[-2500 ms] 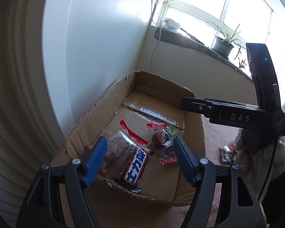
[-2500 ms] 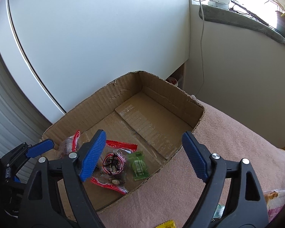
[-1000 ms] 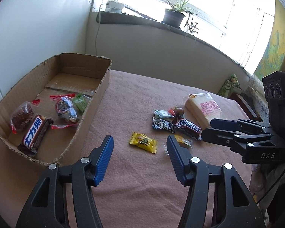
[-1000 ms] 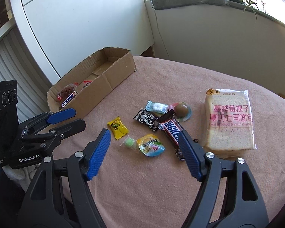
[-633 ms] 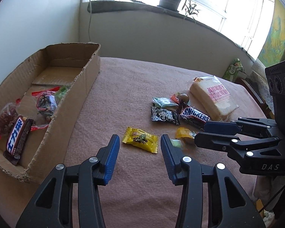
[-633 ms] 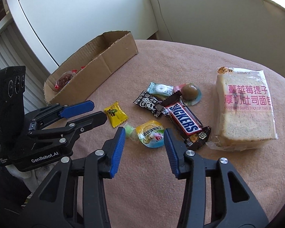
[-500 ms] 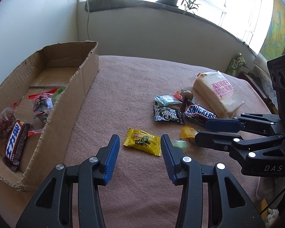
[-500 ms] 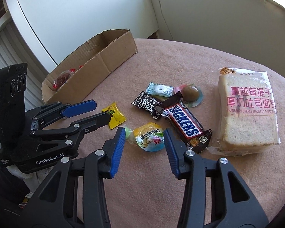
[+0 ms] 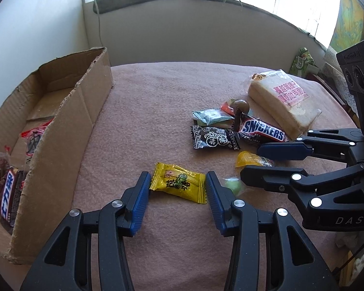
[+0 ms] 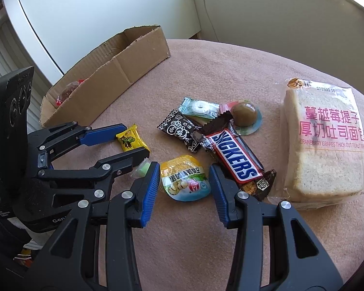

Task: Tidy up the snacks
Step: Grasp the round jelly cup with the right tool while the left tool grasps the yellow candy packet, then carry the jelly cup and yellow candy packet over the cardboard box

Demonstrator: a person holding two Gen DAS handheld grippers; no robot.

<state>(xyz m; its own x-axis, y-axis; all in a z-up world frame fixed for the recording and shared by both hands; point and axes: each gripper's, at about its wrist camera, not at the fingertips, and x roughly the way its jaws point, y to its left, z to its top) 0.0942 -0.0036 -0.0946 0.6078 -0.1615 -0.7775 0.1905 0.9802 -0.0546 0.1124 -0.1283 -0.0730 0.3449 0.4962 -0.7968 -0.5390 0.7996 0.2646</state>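
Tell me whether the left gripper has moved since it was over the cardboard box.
Yes. The left gripper has swung right, away from the cardboard box, and now straddles the yellow candy packet on the pink cloth, jaws open.

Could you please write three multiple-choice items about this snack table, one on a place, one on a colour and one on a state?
1. Where does the Snickers bar lie?
A. inside the cardboard box
B. on the pink cloth, beside the bread
C. on the window sill

2. What colour is the candy packet between the left tool's fingers?
A. yellow
B. red
C. white

3. How does the right tool stand?
A. shut on the bread
B. open around the jelly cup, not yet closed
C. shut, holding nothing

Answers:
1. B: the bar rests on the cloth next to the bread bag, outside the cardboard box.
2. A: the wrapper framed by the left tool is yellow with dark print.
3. B: the blue pads flank the jelly cup with gaps on both sides.
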